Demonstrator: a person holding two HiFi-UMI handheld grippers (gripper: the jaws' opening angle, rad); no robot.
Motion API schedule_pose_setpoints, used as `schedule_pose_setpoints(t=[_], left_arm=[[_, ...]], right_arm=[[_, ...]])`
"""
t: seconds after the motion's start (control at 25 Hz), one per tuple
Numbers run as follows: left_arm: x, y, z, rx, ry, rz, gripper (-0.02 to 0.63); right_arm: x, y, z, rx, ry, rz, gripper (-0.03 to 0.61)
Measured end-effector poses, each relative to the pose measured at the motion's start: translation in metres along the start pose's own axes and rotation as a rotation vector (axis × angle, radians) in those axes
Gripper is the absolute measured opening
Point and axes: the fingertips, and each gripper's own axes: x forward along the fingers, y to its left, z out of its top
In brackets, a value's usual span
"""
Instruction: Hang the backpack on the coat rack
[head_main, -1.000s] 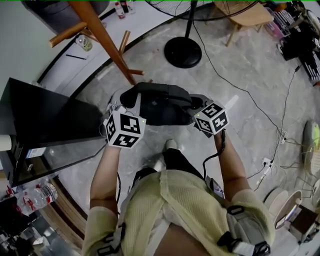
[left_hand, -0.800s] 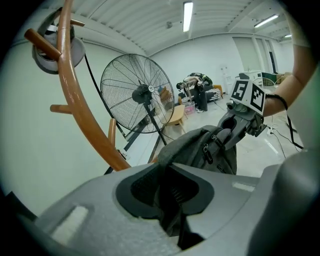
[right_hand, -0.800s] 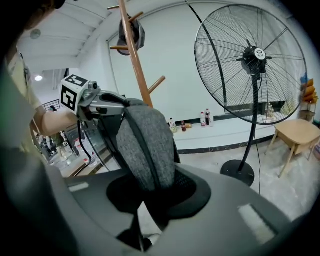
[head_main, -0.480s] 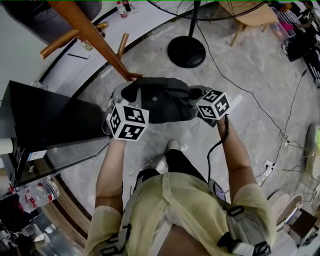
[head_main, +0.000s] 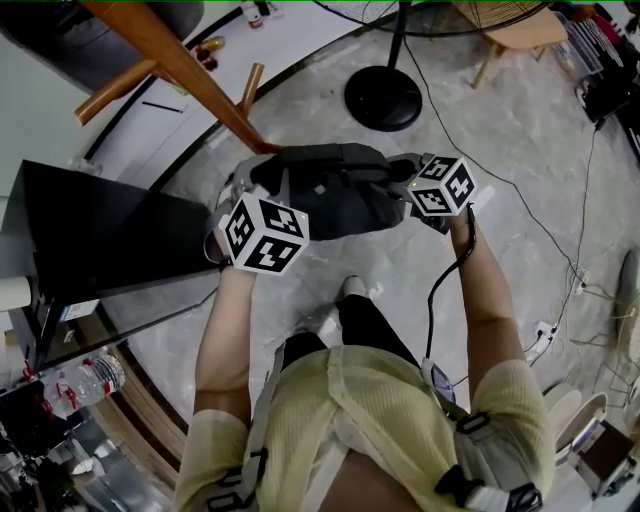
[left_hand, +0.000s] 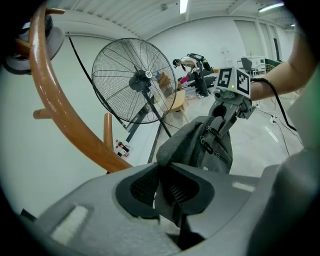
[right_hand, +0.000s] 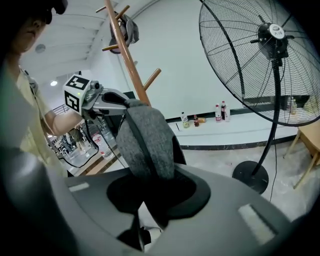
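Note:
A dark grey backpack (head_main: 335, 195) hangs in the air between my two grippers, above the grey floor. My left gripper (head_main: 240, 200) holds its left end; in the left gripper view the jaws (left_hand: 167, 187) are shut on a fold of the backpack (left_hand: 200, 145). My right gripper (head_main: 412, 172) grips the right end, and the right gripper view shows its jaws (right_hand: 150, 200) closed on a padded grey part of the backpack (right_hand: 145, 140). The wooden coat rack (head_main: 175, 65) slants down just beyond the bag; its pegs (right_hand: 112, 45) stand high, one bearing a dark item.
A big standing fan (right_hand: 260, 60) has its round black base (head_main: 383, 97) on the floor behind the bag. A black table (head_main: 90, 235) is at my left. Cables (head_main: 560, 240) run over the floor on the right. Small bottles (right_hand: 202, 120) line the wall ledge.
Both grippers have carried the backpack forward, closer to the coat rack's foot and the fan base. Both grips are unchanged.

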Motion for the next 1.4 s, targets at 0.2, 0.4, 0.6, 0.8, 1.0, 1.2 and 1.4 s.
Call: schedule_pose_setpoints(t=[0.2,0.4,0.6,0.8,1.0,1.2,1.4], left_arm=[[0.003,-0.003,-0.001,0.004,0.039,-0.026,0.057],[0.009,-0.005,-0.003,-0.029,0.08,-0.061,0.057],[0.01,-0.004,-0.003,-0.045,0.105,-0.071,0.057],[0.014,-0.003,-0.003,-0.075,0.115,-0.074,0.058],[0.017,-0.001,-0.004,-0.106,0.11,-0.071,0.051],[-0.011,0.053,0.039,-0.167,-0.056,0.068,0.0],[-0.007,0.054,0.021,-0.128,-0.006,0.067,0.002]], right_arm=[[0.002,-0.009,0.001,-0.014,0.028,0.045,0.094],[0.007,-0.018,0.0,-0.01,0.049,0.081,0.094],[0.01,-0.022,0.001,-0.005,0.065,0.109,0.094],[0.014,-0.029,0.003,0.006,0.083,0.128,0.094],[0.022,-0.038,0.0,0.047,0.112,0.116,0.092],[0.038,-0.04,0.005,0.007,0.151,0.088,0.085],[0.053,-0.039,0.008,-0.034,0.145,0.075,0.081]])
